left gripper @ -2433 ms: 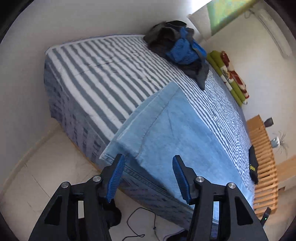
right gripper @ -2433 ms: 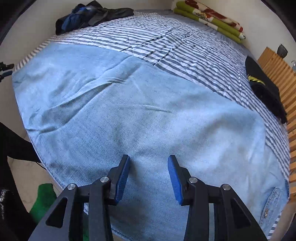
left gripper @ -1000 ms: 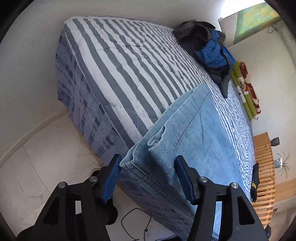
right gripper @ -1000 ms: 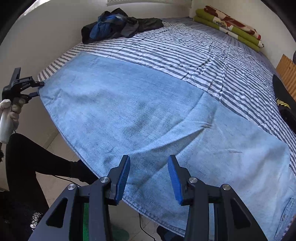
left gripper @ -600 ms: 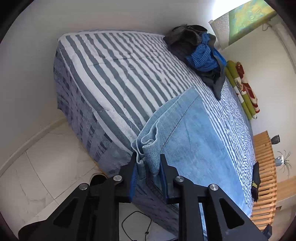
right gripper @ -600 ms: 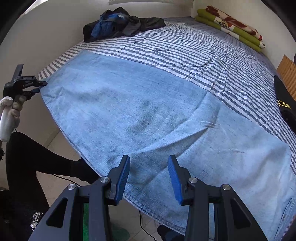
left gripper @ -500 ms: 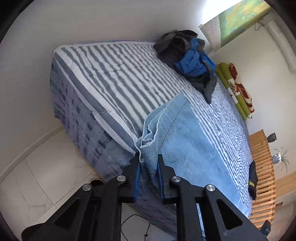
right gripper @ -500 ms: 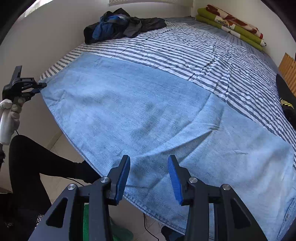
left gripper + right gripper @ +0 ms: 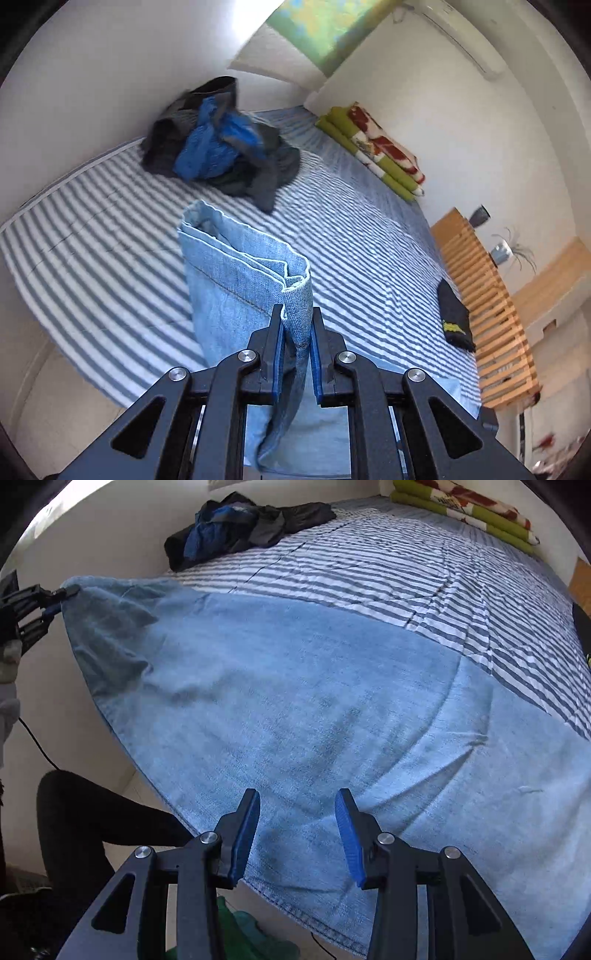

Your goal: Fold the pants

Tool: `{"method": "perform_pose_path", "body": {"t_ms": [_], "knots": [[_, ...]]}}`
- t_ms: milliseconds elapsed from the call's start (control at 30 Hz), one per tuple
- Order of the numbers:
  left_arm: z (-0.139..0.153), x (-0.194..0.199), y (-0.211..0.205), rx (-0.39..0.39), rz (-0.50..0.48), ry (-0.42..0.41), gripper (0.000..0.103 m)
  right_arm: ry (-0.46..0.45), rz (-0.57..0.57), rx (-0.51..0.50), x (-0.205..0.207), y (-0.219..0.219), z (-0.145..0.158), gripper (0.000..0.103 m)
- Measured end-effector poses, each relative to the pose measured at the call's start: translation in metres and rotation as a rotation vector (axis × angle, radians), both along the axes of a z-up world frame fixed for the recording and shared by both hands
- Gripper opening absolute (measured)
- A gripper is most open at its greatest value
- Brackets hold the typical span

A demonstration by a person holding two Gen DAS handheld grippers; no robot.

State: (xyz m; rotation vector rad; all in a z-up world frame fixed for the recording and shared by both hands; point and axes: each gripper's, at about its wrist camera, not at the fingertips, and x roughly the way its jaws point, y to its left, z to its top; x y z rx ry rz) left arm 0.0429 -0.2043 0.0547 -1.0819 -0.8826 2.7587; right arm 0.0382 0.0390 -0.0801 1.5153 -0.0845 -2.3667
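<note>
Light blue denim pants [image 9: 314, 709] lie spread along the near edge of a striped bed [image 9: 388, 561]. My left gripper [image 9: 297, 325] is shut on the leg hems [image 9: 251, 273], which it holds lifted off the mattress; the layered cuffs stand up in front of its camera. The right wrist view shows the same gripper [image 9: 61, 594] at far left, pulling the hem end up into a raised fold. My right gripper [image 9: 297, 830] hangs open just above the pants' middle, near the bed's front edge, with nothing between its fingers.
A heap of dark and blue clothes [image 9: 218, 147] sits at the bed's far corner by the wall. A green and red folded blanket [image 9: 373, 147] lies along the far side. A dark folded garment [image 9: 454, 317] rests beside a wooden slatted frame [image 9: 487, 295]. The person's dark-clad leg [image 9: 96, 812] stands below the bed edge.
My left gripper closed on the pant hems at the bed's corner and has lifted them up over the mattress. The right gripper stayed open over the pants' middle.
</note>
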Motion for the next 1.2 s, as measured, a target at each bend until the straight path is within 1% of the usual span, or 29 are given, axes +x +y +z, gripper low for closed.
{"method": "perform_pose_path", "body": {"t_ms": [100, 200, 300, 367, 433, 500, 533, 600, 667, 700, 767, 833, 867, 967, 1033, 1067, 1100, 1200], "knots": [[0.020, -0.031, 0.074, -0.043, -0.131, 0.026, 0.012, 0.051, -0.098, -0.062, 0.008, 0.039, 0.021, 0.039], [0.032, -0.059, 0.162, -0.046, -0.289, 0.050, 0.012, 0.082, -0.225, -0.142, 0.022, 0.094, 0.039, 0.039], [0.039, -0.081, 0.268, -0.028, -0.463, 0.066, 0.012, 0.115, -0.373, -0.190, 0.044, 0.155, 0.053, 0.039], [0.036, -0.086, 0.345, -0.019, -0.586, 0.084, 0.012, 0.134, -0.469, -0.199, 0.062, 0.197, 0.059, 0.039], [0.020, -0.082, 0.423, -0.017, -0.723, 0.076, 0.012, 0.146, -0.562, -0.219, 0.083, 0.238, 0.062, 0.039], [-0.013, -0.075, 0.489, 0.001, -0.841, 0.009, 0.012, 0.147, -0.641, -0.274, 0.104, 0.279, 0.059, 0.039], [-0.032, -0.066, 0.516, -0.004, -0.890, -0.020, 0.012, 0.134, -0.671, -0.301, 0.112, 0.297, 0.055, 0.039], [-0.067, -0.047, 0.556, -0.047, -0.948, -0.080, 0.012, 0.100, -0.735, -0.367, 0.128, 0.329, 0.042, 0.039], [-0.094, -0.031, 0.575, -0.073, -0.974, -0.119, 0.012, 0.066, -0.774, -0.418, 0.142, 0.353, 0.031, 0.039], [-0.107, -0.016, 0.575, -0.074, -0.976, -0.124, 0.012, 0.053, -0.783, -0.432, 0.145, 0.361, 0.025, 0.039], [-0.119, -0.008, 0.566, -0.038, -0.958, -0.128, 0.012, 0.038, -0.784, -0.445, 0.150, 0.370, 0.018, 0.040], [-0.122, -0.008, 0.551, 0.000, -0.936, -0.121, 0.012, 0.015, -0.753, -0.471, 0.144, 0.374, 0.012, 0.040], [-0.119, -0.004, 0.547, 0.006, -0.937, -0.104, 0.012, 0.003, -0.732, -0.489, 0.138, 0.373, 0.010, 0.041], [-0.106, 0.005, 0.544, -0.043, -0.947, -0.045, 0.012, -0.044, -0.641, -0.573, 0.111, 0.361, 0.004, 0.044], [-0.099, 0.001, 0.539, -0.055, -0.946, -0.031, 0.012, -0.083, -0.582, -0.615, 0.089, 0.351, -0.002, 0.047], [-0.096, 0.003, 0.536, -0.047, -0.953, -0.032, 0.012, -0.097, -0.559, -0.644, 0.079, 0.347, -0.005, 0.051], [-0.090, 0.006, 0.530, -0.049, -0.954, -0.029, 0.012, -0.107, -0.547, -0.677, 0.069, 0.346, -0.008, 0.053], [-0.082, 0.013, 0.523, -0.054, -0.966, -0.013, 0.012, -0.139, -0.538, -0.745, 0.041, 0.348, -0.017, 0.053]]}}
